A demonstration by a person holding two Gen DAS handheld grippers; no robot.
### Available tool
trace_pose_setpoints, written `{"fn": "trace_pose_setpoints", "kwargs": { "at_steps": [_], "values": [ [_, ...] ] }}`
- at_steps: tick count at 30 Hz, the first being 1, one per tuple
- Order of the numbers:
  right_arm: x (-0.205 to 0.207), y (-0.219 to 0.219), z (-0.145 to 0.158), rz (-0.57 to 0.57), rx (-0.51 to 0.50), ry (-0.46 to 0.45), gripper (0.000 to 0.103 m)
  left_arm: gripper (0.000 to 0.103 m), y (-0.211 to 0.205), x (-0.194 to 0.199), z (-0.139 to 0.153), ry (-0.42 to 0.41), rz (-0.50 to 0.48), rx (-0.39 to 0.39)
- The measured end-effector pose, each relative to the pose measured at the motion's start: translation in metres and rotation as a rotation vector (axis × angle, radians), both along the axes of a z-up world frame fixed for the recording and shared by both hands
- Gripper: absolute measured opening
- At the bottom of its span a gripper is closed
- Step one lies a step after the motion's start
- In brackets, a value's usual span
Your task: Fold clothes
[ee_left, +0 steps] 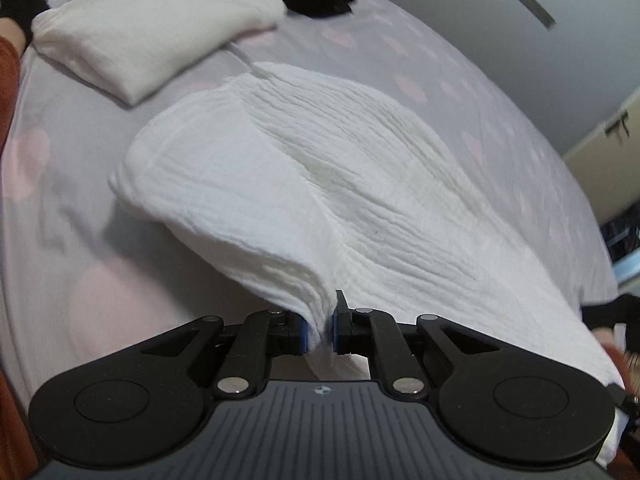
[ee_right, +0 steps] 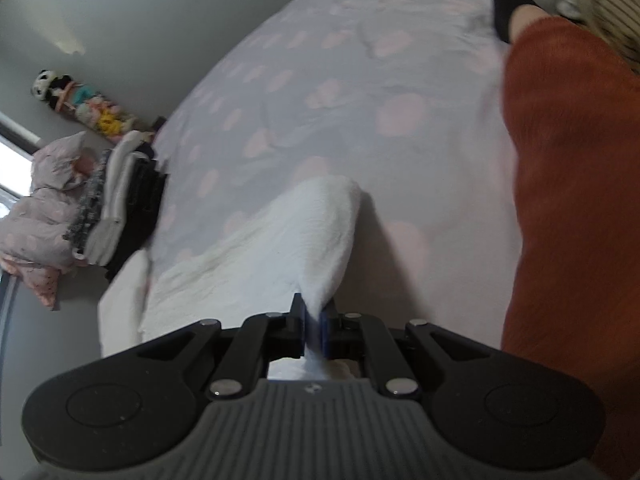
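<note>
1. Left gripper [ee_left: 320, 330] first: jaws clamped on a bunched edge of the white garment [ee_left: 352, 184], several crinkled layers squeezed between the blue pads
2. Right gripper [ee_right: 314, 330] matches it, jaws pinched tight on another edge of the same white cloth, which rises into a lifted fold just ahead of the fingers
3. Out from the grips, the garment drapes back down onto the bed [ee_left: 72, 208], lying across the middle of the heart-print sheet, one side already doubled over
4. This looks like a fold in mid-carry: both held edges want to travel together, level and at equal pace, so the crease lands straight
5. Keep light tension between the two grips; slack would likely let that soft gauzy fabric sag and wrinkle
6. Set the edges down square on the lower layer before opening either grip
7. Further off, a folded white piece [ee_left: 148, 28] sits toward the far left of the bed, and a stack of clothes [ee_right: 120, 200] waits at the far edge; the orange sleeve [ee_right: 572, 200] hangs close on the right
</note>
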State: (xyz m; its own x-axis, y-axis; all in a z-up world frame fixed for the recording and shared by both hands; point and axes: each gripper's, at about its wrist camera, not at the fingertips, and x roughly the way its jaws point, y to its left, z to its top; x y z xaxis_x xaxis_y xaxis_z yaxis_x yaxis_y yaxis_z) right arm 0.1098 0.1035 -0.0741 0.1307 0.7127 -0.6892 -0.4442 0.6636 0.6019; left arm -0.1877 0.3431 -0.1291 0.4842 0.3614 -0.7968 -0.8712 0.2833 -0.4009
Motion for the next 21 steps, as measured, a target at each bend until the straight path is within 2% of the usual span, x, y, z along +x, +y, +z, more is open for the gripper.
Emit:
{"fn": "trace_pose_setpoints", "kwargs": {
  "at_steps": [3,8,12,13,16,21],
  "values": [
    [0.004,-0.008,-0.024,-0.016,-0.035,0.04,0.009,0.015,0.003,0.0,-0.008,0.023,-0.008,0.001],
    [0.006,-0.004,-0.058,-0.005,-0.114,0.078,0.01,0.024,0.004,-0.004,-0.01,0.049,-0.046,0.013],
    [0.009,-0.008,-0.063,-0.027,-0.163,0.074,0.023,0.041,0.002,-0.014,-0.007,0.093,-0.059,0.012],
    [0.009,-0.008,-0.059,-0.03,-0.169,0.044,0.023,0.046,0.0,-0.018,-0.006,0.099,-0.054,0.012],
    [0.008,-0.009,-0.046,-0.033,-0.175,-0.047,0.023,0.047,-0.001,-0.029,-0.002,0.106,-0.037,0.004],
    [0.015,-0.005,-0.033,-0.025,-0.125,-0.134,0.034,0.047,-0.01,-0.034,0.014,0.124,-0.039,0.046]
  ]
}}
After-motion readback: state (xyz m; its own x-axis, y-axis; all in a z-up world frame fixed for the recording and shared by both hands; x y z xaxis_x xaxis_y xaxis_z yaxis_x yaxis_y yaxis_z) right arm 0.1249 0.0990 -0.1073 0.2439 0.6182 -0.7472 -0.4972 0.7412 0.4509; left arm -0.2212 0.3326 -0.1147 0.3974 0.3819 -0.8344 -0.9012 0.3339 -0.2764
